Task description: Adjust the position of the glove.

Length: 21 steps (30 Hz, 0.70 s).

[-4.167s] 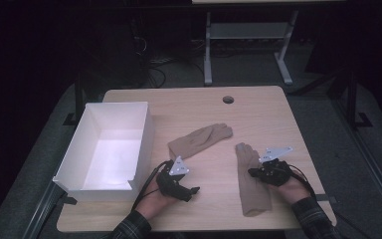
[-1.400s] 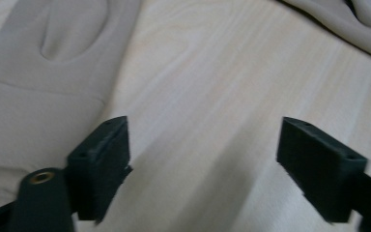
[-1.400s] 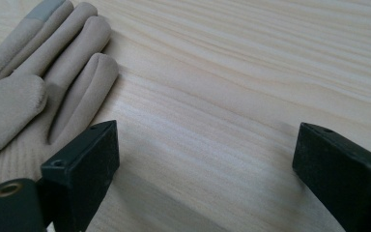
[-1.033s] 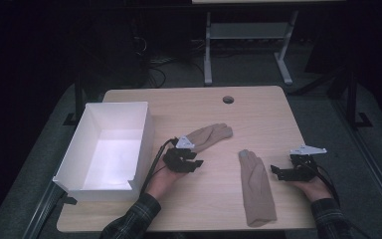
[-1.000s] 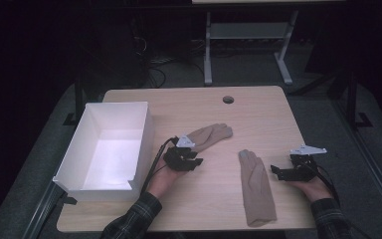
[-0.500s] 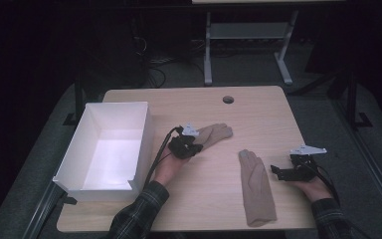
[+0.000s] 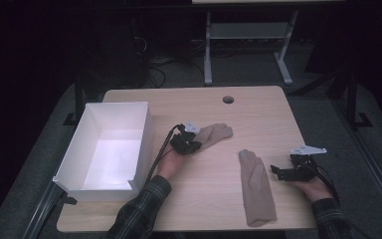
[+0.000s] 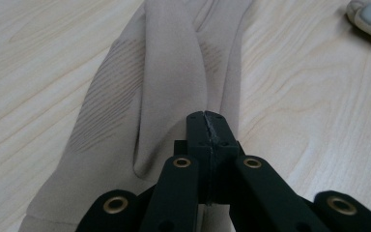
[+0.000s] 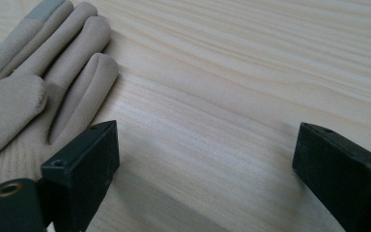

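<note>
1. Left tongs [image 7: 189, 144] sit clamped on the cuff end of the upper glove [image 7: 214, 135], centre of the high view; a fold of cloth is pinched between the jaws [image 8: 206, 126].
2. That glove's long axis runs from the tongs up and right; the white box [image 7: 144, 134] lies just left of them.
3. Right tongs [image 7: 278, 172] stand wide open, holding nothing, just right of the second glove [image 7: 256, 186] on the surface [image 7: 258, 114].
</note>
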Each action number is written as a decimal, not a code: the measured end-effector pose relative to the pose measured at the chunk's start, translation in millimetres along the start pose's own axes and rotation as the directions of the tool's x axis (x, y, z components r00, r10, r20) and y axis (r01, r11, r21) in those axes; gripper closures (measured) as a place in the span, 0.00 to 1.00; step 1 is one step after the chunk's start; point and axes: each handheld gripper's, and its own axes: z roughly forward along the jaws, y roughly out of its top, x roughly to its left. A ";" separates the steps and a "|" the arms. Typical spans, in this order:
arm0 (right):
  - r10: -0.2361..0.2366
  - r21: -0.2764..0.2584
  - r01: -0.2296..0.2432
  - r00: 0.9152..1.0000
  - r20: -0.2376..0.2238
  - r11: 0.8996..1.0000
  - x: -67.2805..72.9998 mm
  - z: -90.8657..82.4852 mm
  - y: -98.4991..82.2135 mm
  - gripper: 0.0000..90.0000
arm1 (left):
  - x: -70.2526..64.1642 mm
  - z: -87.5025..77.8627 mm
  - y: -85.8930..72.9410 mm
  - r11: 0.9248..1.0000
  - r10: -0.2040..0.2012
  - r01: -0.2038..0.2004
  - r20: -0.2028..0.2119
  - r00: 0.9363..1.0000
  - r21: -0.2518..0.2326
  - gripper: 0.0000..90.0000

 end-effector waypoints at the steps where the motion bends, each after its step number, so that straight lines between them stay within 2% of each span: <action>1: 0.000 0.000 0.000 1.000 0.000 1.000 0.0 0.0 0.0 0.10 | -0.4 -0.3 0.0 1.000 0.003 -0.003 -0.003 1.000 0.005 1.00; 5: 0.000 0.000 0.000 1.000 0.000 1.000 0.0 0.0 0.0 0.10 | -2.4 0.0 -0.3 1.000 0.004 -0.004 0.009 1.000 0.003 1.00; 10: 0.000 0.000 0.000 1.000 0.000 1.000 0.0 0.0 0.0 0.10 | -6.5 0.2 -0.7 1.000 0.002 -0.002 0.051 0.999 0.005 1.00; 14: 0.000 0.000 0.000 1.000 0.000 1.000 0.0 0.0 0.0 0.10 | -12.6 1.5 -0.1 1.000 0.006 -0.007 0.089 0.996 0.007 1.00; 16: 0.000 0.000 0.000 1.000 0.000 1.000 0.0 0.0 0.0 0.10 | -14.6 2.0 0.3 1.000 0.008 -0.008 0.095 0.995 0.006 1.00; 20: 0.000 0.000 0.000 1.000 0.000 1.000 0.0 0.0 0.0 0.10 | -23.5 4.3 2.3 1.000 0.018 -0.019 0.139 0.990 0.011 1.00; 21: 0.000 0.000 0.000 1.000 0.000 1.000 0.0 0.0 0.0 0.10 | -23.5 4.3 2.3 1.000 0.018 -0.019 0.139 0.990 0.011 1.00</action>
